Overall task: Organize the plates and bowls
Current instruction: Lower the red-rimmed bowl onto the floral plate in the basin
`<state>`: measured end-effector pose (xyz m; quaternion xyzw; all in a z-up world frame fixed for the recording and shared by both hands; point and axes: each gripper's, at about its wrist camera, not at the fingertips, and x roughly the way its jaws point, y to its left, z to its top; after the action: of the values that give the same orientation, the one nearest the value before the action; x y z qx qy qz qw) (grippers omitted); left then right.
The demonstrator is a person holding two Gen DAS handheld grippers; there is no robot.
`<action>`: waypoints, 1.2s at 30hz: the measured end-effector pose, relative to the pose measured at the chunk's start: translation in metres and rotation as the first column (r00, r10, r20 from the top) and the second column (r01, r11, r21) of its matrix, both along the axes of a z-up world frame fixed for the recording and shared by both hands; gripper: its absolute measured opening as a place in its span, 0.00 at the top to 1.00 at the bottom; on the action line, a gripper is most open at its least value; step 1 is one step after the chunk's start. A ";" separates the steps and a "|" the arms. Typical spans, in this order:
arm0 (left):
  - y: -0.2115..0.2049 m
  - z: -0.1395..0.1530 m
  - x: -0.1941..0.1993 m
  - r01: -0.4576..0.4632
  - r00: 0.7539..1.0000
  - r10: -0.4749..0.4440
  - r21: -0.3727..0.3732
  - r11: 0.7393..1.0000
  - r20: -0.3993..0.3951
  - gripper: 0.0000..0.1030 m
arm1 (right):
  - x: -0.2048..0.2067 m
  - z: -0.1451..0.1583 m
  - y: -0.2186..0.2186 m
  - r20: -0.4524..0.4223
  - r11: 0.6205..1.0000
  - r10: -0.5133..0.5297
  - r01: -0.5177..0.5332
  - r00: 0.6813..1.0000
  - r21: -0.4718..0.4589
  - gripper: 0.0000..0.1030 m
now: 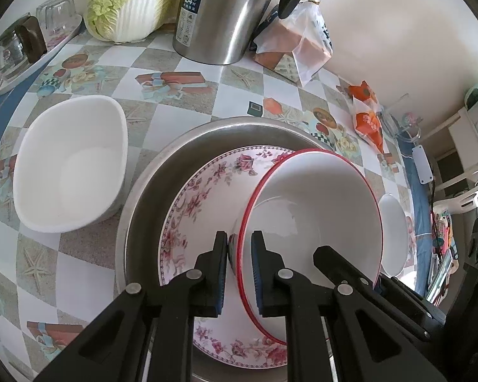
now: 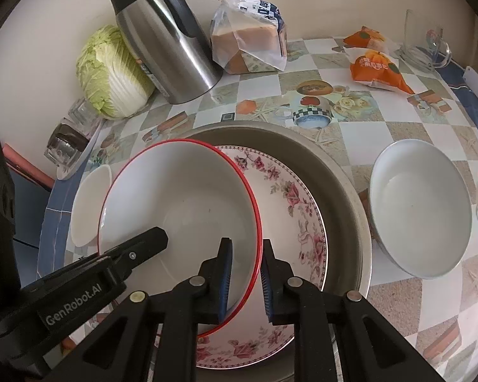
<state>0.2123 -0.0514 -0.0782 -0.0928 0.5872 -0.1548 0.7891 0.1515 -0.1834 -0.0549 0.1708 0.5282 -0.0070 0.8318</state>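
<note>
Everything is being read off the steel basin (image 1: 149,172), going left to right. Left of it, a white square bowl (image 1: 70,165) is sitting loose on the checked tablecloth (image 1: 181,60), not yet stacked. Inside the basin the floral plate (image 1: 200,191) is lying flat, and the red-rimmed bowl (image 1: 315,203) is tilting on top of it. The left gripper (image 1: 239,238) is pinching that bowl's left rim, fingers nearly together on the wall. The right gripper (image 2: 246,245) is straddling the opposite rim, its inner pad close against the wall and its outer pad standing slightly off. Right of the basin, a round white bowl (image 2: 420,210) is waiting. So roughly two pieces are nested and two are left, by my reckoning. Whether the bowl's foot is touching the plate is hidden, and the basin's near edge is blocked by gripper arms.
</note>
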 end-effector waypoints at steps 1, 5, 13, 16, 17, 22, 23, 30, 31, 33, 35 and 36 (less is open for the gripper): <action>-0.001 0.000 0.000 0.002 1.000 -0.002 0.004 1.000 0.001 0.87 | 0.000 0.000 0.000 -0.001 1.000 -0.001 0.001 1.000 0.002 0.79; -0.005 -0.002 -0.001 0.010 1.000 -0.010 0.023 1.000 0.003 0.87 | 0.002 -0.002 -0.003 -0.007 1.000 -0.010 0.010 1.000 0.017 0.78; -0.006 -0.004 0.001 0.009 1.000 -0.009 0.030 0.999 -0.011 0.86 | 0.004 -0.004 -0.004 -0.011 1.000 -0.013 0.013 1.000 0.021 0.75; -0.005 -0.005 0.001 0.006 1.000 -0.005 0.029 1.000 -0.016 0.83 | 0.005 -0.004 -0.003 -0.010 1.000 -0.011 0.011 1.000 0.020 0.75; -0.005 -0.005 0.002 0.005 1.000 -0.005 0.023 1.000 -0.017 0.81 | 0.005 -0.004 -0.003 -0.011 1.000 -0.011 0.011 1.000 0.019 0.75; -0.003 -0.004 0.002 -0.001 1.000 0.001 0.024 1.000 -0.017 0.80 | 0.005 -0.004 0.000 -0.011 1.000 0.000 0.000 1.000 0.021 0.74; -0.002 -0.004 0.002 -0.002 1.000 0.003 0.023 1.000 -0.018 0.80 | 0.005 -0.004 0.000 -0.011 1.000 0.002 -0.002 1.000 0.018 0.74; 0.003 -0.003 0.002 -0.012 1.000 0.012 0.021 1.000 -0.024 0.78 | 0.005 -0.005 0.005 -0.014 1.000 0.017 -0.017 1.000 0.018 0.74; 0.004 -0.002 0.002 -0.012 1.000 0.012 0.017 1.000 -0.024 0.78 | 0.005 -0.005 0.006 -0.014 1.000 0.020 -0.020 1.000 0.019 0.74; 0.006 0.000 0.002 -0.016 1.000 0.016 0.007 1.000 -0.020 0.78 | 0.004 -0.005 0.006 -0.014 1.000 0.020 -0.020 1.000 0.023 0.74; 0.007 0.003 0.002 -0.019 1.000 0.019 0.003 1.000 -0.012 0.78 | 0.004 -0.005 0.005 -0.018 0.999 0.021 -0.020 1.000 0.027 0.74; 0.008 0.005 0.002 -0.020 1.000 0.020 0.000 1.000 -0.007 0.77 | 0.004 -0.005 0.005 -0.020 0.999 0.021 -0.021 1.000 0.027 0.75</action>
<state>0.2144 -0.0431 -0.0736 -0.0994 0.5891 -0.1465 0.7884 0.1556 -0.1780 -0.0601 0.1761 0.5383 0.0070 0.8241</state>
